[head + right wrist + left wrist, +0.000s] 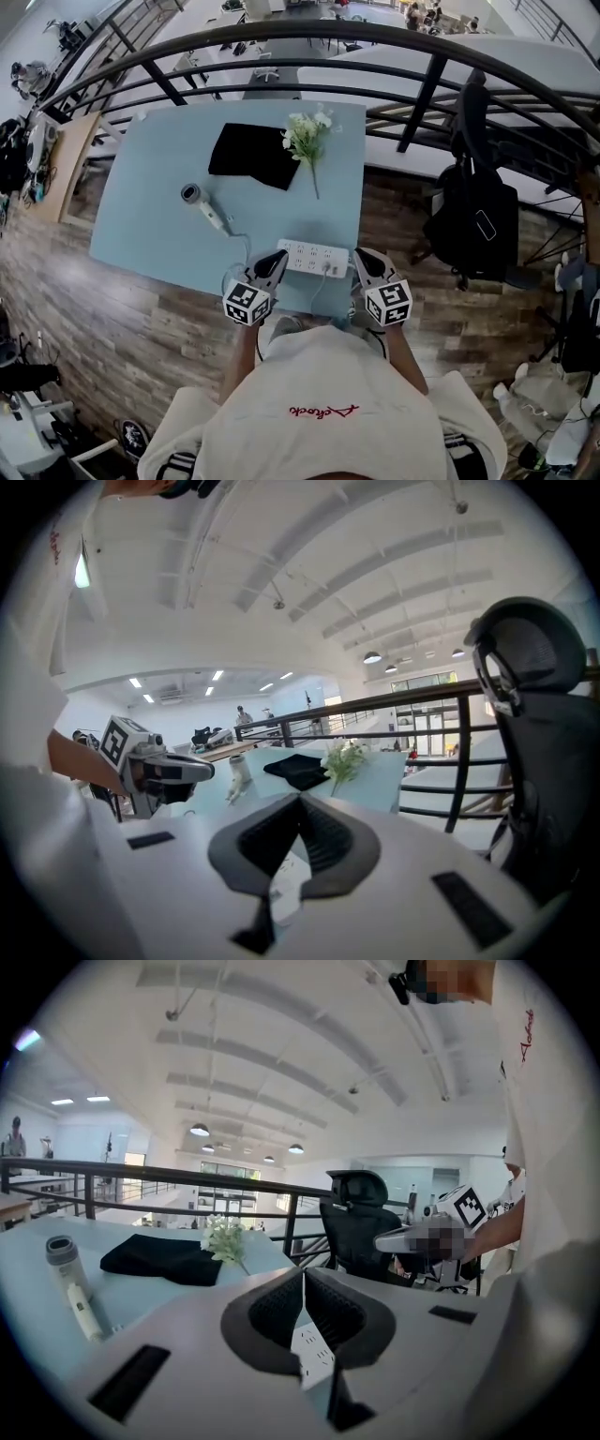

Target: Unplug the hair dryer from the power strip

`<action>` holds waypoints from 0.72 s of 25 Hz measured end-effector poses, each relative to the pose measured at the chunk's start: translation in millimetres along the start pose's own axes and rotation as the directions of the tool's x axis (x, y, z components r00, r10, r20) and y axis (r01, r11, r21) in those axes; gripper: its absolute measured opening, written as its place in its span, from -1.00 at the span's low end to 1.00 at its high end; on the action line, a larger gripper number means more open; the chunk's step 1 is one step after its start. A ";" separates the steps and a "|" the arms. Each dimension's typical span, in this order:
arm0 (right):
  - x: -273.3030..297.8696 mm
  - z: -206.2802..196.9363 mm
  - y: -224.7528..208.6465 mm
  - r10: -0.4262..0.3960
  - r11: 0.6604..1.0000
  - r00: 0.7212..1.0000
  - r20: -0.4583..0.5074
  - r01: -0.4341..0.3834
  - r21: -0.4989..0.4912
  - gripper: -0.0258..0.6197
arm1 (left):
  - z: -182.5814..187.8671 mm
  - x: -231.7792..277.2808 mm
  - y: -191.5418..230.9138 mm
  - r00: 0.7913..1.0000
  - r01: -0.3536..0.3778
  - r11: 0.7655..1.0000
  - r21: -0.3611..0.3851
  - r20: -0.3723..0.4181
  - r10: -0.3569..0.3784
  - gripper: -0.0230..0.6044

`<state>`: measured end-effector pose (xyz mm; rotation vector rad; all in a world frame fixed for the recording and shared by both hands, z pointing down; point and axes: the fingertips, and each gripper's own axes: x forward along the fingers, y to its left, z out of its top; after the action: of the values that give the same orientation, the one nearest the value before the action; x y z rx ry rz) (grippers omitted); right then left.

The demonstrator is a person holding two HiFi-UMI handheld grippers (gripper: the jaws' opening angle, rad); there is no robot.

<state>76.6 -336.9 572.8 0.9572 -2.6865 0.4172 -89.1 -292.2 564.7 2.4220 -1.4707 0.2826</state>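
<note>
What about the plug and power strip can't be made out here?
Head view: power strip too small to tell which socket is occupied.
Left gripper view: left gripper body covers most of the strip.
Right gripper view: right gripper does likewise.
Head view: hair dryer cord too thin to trace fully.

A white T-shirt (319,380) (red script) is worn; left gripper (277,258) and right gripper (364,255) are white.

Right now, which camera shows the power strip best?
The head view: it shows the whole power strip from above, lying at the near edge of the table with its sockets visible. The left gripper view shows only a sliver of it low in frame, and the right gripper view shows about as little.
</note>
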 end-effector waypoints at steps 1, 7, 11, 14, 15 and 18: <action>2.3 -2.2 -1.3 0.012 1.000 1.000 -0.005 -0.012 -0.002 -0.87 | -2.7 0.2 -0.4 1.000 -0.010 1.000 -0.003 -0.004 0.010 -0.88; 17.7 -4.6 -2.7 0.030 1.000 0.999 -0.030 -0.030 0.001 -0.87 | -13.3 1.6 7.1 0.999 -0.019 1.000 -0.009 -0.027 0.019 -0.88; 34.6 -3.0 3.0 -0.003 1.000 0.999 -0.038 0.003 0.011 -0.87 | -14.1 6.8 24.7 0.999 0.025 1.000 0.007 -0.037 -0.025 -0.88; 46.5 -3.5 11.7 -0.041 0.999 0.998 -0.040 0.042 0.034 -0.87 | -15.5 9.8 40.0 0.996 0.073 0.997 0.035 -0.058 -0.071 -0.88; 49.4 -4.4 15.2 -0.055 0.997 0.998 -0.042 0.057 0.042 -0.87 | -16.3 10.3 44.5 0.994 0.091 0.995 0.043 -0.066 -0.088 -0.88; 54.6 -8.8 24.2 -0.096 0.993 0.994 -0.051 0.099 0.070 -0.87 | -21.2 13.9 53.0 0.984 0.156 0.985 0.070 -0.101 -0.148 -0.88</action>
<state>21.3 -347.0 594.8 1.0798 -2.5851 0.5136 -130.1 -319.4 596.7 2.5273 -1.2486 0.4222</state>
